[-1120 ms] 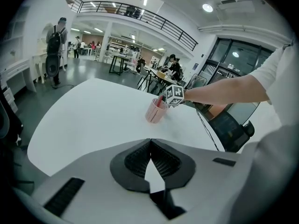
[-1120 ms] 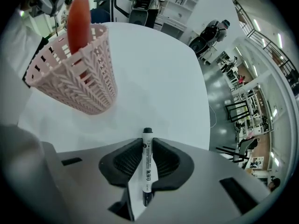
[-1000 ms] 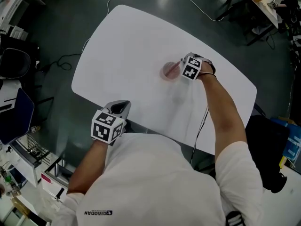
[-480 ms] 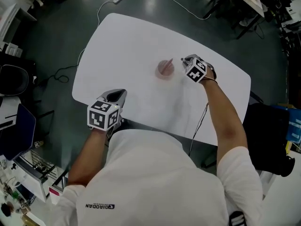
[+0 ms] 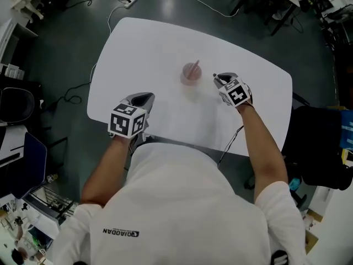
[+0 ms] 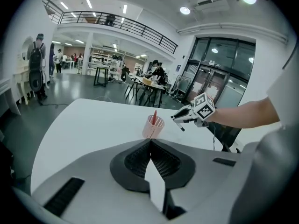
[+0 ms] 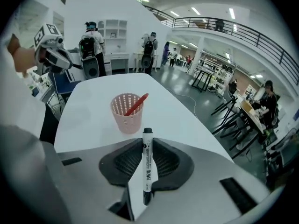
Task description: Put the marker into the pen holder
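White-barrelled marker (image 7: pixel 146 171) with black cap and black print, clamped lengthwise in right gripper (image 5: pixel 220 80), above white table (image 5: pixel 154 48) beside pink perforated pen holder (image 7: pixel 127 118) containing red pen (image 7: pixel 136 104). Left gripper (image 6: pixel 150 146) jaws together, empty.

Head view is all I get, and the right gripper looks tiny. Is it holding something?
Observer: Yes, the right gripper is shut on a white marker with a black cap.
Operator: Where does it go?
Observer: Likely into the pink perforated plastic pen holder ahead of it; a red pen leans inside.
Operator: And the left gripper?
Observer: Shut, with nothing between its jaws.
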{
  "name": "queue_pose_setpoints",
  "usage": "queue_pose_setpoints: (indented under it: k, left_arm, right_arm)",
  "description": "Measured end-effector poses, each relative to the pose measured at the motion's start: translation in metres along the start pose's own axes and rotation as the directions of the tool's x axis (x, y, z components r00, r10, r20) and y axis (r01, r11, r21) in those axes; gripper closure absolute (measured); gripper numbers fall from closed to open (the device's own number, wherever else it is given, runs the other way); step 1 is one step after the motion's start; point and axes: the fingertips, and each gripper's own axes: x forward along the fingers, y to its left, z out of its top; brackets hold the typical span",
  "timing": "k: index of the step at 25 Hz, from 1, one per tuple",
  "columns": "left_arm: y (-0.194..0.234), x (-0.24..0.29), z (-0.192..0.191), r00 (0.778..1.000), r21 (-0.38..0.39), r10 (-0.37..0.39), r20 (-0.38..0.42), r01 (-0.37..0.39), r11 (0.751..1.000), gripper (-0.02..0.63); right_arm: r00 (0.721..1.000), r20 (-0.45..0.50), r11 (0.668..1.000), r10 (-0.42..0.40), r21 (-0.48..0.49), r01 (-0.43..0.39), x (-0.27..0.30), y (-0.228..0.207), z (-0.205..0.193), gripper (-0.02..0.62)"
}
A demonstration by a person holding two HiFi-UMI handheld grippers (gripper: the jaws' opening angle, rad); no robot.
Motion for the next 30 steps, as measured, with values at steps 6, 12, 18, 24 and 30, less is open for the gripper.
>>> queue_pose_setpoints:
  k: [6, 12, 18, 24, 30]
  left_arm:
    - [-0.005, 0.005, 0.007, 1.000, 0.024, -0.016, -0.001, 0.016, 1.000, 0.577]
    - [-0.008, 0.012, 0.009, 0.999, 0.037, -0.036, -0.005, 0.036, 0.999, 0.578]
    - [-0.013, 0.017, 0.016, 0.998, 0.057, -0.058, -0.010, 0.059, 0.997, 0.577]
    - [-0.014, 0.021, 0.018, 0.997, 0.076, -0.071, -0.020, 0.072, 0.994, 0.578]
    - [-0.013, 0.022, 0.018, 0.996, 0.096, -0.080, -0.034, 0.083, 0.992, 0.577]
  right_arm:
    - [0.994, 0.108, 0.986, 0.006, 0.166, -0.024, -0.029, 0.029, -0.007, 0.508]
    - [0.960, 0.278, 0.893, -0.006, 0.434, -0.120, -0.063, 0.052, 0.003, 0.508]
    - [0.914, 0.399, 0.791, -0.074, 0.581, -0.190, -0.093, 0.062, 0.015, 0.508]
    - [0.876, 0.466, 0.739, -0.128, 0.634, -0.229, -0.112, 0.071, 0.024, 0.508]
    - [0.857, 0.496, 0.740, -0.140, 0.628, -0.243, -0.112, 0.078, 0.032, 0.508]
